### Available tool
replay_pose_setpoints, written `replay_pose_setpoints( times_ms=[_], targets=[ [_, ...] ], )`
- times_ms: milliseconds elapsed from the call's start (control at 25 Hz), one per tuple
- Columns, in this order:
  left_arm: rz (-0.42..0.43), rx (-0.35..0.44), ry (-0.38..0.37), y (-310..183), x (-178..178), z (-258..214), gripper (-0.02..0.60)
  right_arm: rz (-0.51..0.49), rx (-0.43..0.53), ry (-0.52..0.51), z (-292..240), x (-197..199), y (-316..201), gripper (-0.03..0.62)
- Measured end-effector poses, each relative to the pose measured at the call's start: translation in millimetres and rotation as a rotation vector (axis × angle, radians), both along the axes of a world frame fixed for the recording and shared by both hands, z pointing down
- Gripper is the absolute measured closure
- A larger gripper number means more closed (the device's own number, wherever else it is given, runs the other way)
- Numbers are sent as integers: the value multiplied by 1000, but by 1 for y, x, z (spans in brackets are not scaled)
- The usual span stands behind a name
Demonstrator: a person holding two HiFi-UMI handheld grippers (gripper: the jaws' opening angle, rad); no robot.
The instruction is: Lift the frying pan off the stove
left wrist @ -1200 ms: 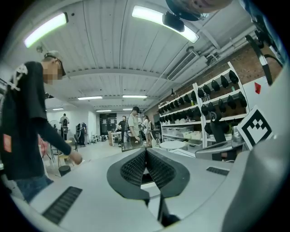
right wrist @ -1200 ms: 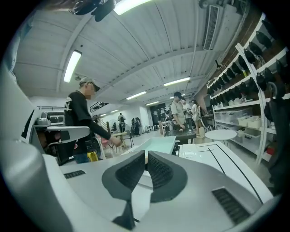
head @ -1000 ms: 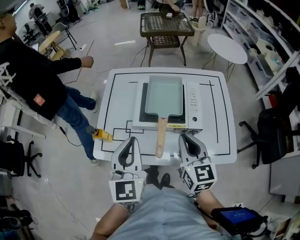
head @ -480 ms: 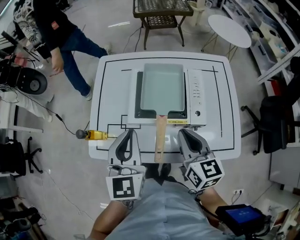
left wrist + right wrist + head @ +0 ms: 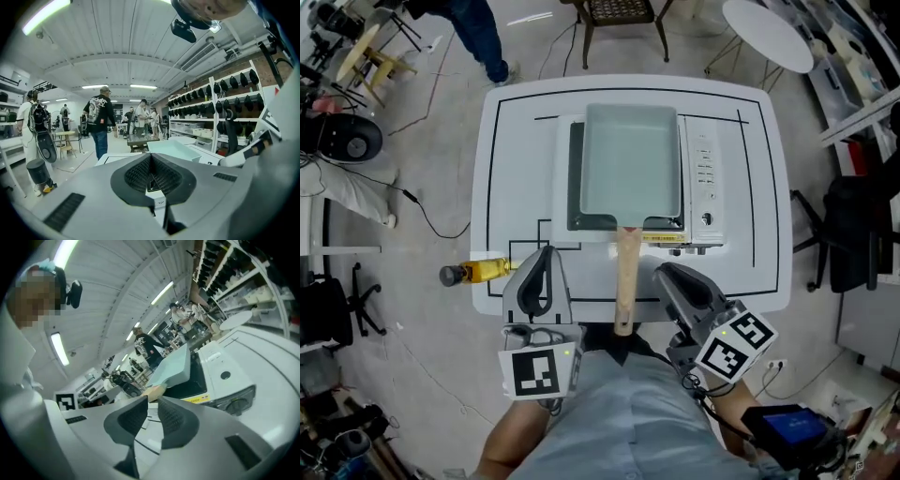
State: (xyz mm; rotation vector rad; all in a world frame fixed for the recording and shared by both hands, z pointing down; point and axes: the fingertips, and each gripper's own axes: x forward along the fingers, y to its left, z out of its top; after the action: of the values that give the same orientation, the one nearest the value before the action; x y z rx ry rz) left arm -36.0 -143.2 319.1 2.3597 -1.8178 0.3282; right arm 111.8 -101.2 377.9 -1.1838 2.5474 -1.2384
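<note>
A rectangular pale mint frying pan (image 5: 630,159) sits on a white portable stove (image 5: 701,192) on the white table (image 5: 516,169). Its wooden handle (image 5: 626,281) reaches past the table's front edge towards me. My left gripper (image 5: 546,255) hangs just left of the handle, shut and empty. My right gripper (image 5: 667,274) is just right of the handle, shut too, touching nothing. The left gripper view shows the closed left gripper (image 5: 151,157) with the pan (image 5: 171,149) beyond it. In the right gripper view the right gripper (image 5: 152,401) points at the handle (image 5: 151,391), the pan (image 5: 176,366) and the stove (image 5: 225,376).
A yellow-handled tool (image 5: 478,272) lies by the table's left front corner. A round white table (image 5: 767,33) and a dark wicker table (image 5: 619,9) stand behind. A black chair (image 5: 853,234) is at the right. A person's legs (image 5: 483,33) show at the top left.
The view has shifted closer over the table, so pan and stove look larger. The person in black has walked off to the top left. Both grippers stay beside the handle.
</note>
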Motion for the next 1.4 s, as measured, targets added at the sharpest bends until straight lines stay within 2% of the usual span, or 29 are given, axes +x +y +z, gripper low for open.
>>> replay_pose_setpoints(
  times_ms=[40, 80, 120, 200, 400, 680, 1400],
  targets=[
    [0, 1, -4, -3, -2, 1, 565, -26, -11, -50, -3, -4, 0, 527],
    [0, 1, -6, -5, -3, 2, 565, -54, -17, -90, -5, -8, 1, 435],
    [3, 1, -6, -8, -3, 3, 565, -80, -20, -114, -6, -11, 1, 382],
    [10, -3, -2, -12, -3, 4, 565, -122, -32, -129, -6, -18, 2, 361],
    [19, -26, 16, -21, -4, 11, 565, -146, -124, -250, -6, -29, 1, 345],
    [35, -37, 22, -35, -6, 17, 565, -122, -212, -316, -1, -34, -10, 344],
    [-11, -72, 51, -65, -37, 35, 565, -188, -311, -341, 13, -71, -38, 345]
  ],
)
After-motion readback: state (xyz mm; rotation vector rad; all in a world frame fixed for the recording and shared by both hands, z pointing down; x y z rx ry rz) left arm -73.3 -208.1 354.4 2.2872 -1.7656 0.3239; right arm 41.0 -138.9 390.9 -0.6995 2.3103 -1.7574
